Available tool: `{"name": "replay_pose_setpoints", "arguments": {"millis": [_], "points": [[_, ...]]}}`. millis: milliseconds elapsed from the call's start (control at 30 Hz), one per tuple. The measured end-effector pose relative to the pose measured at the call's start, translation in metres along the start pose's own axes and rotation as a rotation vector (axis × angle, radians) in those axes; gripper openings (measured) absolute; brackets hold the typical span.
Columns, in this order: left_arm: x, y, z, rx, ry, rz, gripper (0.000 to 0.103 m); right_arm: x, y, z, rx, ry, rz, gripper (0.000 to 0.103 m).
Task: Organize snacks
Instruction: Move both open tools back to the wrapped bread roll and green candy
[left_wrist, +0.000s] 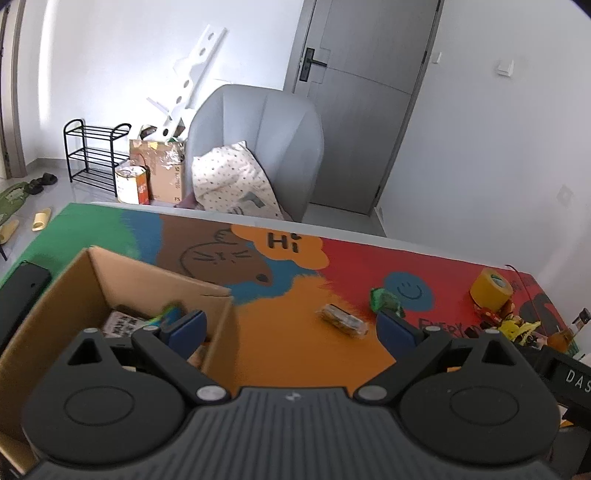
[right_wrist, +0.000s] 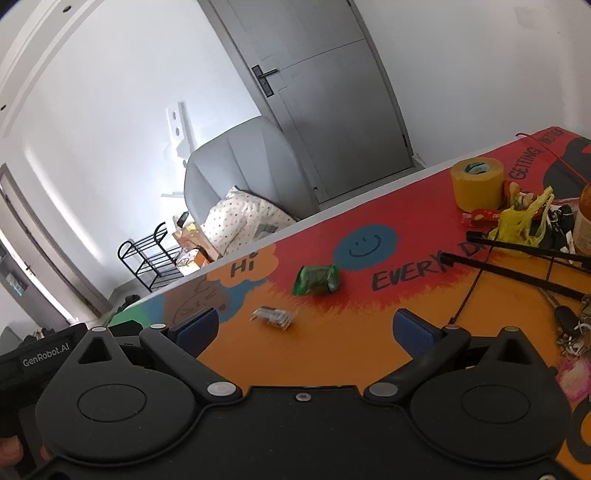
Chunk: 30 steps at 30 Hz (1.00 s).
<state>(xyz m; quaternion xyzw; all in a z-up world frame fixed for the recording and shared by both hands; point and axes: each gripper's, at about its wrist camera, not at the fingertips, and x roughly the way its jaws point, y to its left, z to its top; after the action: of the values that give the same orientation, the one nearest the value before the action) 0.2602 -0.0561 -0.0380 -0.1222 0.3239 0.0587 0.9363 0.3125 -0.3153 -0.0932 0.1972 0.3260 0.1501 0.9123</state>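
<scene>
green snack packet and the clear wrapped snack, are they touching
Apart. The right wrist view shows bare mat between the green snack packet and the clear wrapped snack.

Your cardboard box (left_wrist: 110, 295) stands open at the table's left, with a few packets (left_wrist: 147, 319) inside. Two snacks lie apart on the mat: a green packet (right_wrist: 316, 279) flat near the smiley, a clear-wrapped one (right_wrist: 274, 316) nearer you.

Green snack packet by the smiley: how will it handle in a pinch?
The green snack packet looks like a crinkled, puffy wrapper, so probably light and soft. Glossy film may slip. It lies flat, so it's unlikely to roll.
</scene>
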Motion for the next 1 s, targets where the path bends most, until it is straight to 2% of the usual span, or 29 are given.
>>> {"name": "replay_pose_setpoints", "arguments": {"millis": [200, 400, 533, 733, 867, 1000], "points": [[0.015, -0.015, 0.003, 0.008, -0.004, 0.002, 0.097, 0.012, -0.017, 0.008, 0.022, 0.010, 0.000, 0.101], [0.041, -0.031, 0.005, 0.023, 0.035, 0.006, 0.093, 0.037, -0.032, 0.013, 0.041, 0.034, -0.003, 0.096], [0.063, -0.034, 0.004, 0.005, 0.062, 0.010, 0.086, 0.058, -0.041, 0.016, 0.071, 0.057, 0.001, 0.090], [0.098, -0.043, 0.001, -0.004, 0.104, 0.011, 0.077, 0.088, -0.050, 0.022, 0.099, 0.091, 0.003, 0.089], [0.123, -0.042, -0.003, -0.041, 0.144, 0.015, 0.063, 0.107, -0.048, 0.024, 0.107, 0.113, 0.011, 0.090], [0.140, -0.040, -0.003, -0.073, 0.156, 0.031, 0.060, 0.122, -0.046, 0.026, 0.113, 0.123, 0.008, 0.090]]}}
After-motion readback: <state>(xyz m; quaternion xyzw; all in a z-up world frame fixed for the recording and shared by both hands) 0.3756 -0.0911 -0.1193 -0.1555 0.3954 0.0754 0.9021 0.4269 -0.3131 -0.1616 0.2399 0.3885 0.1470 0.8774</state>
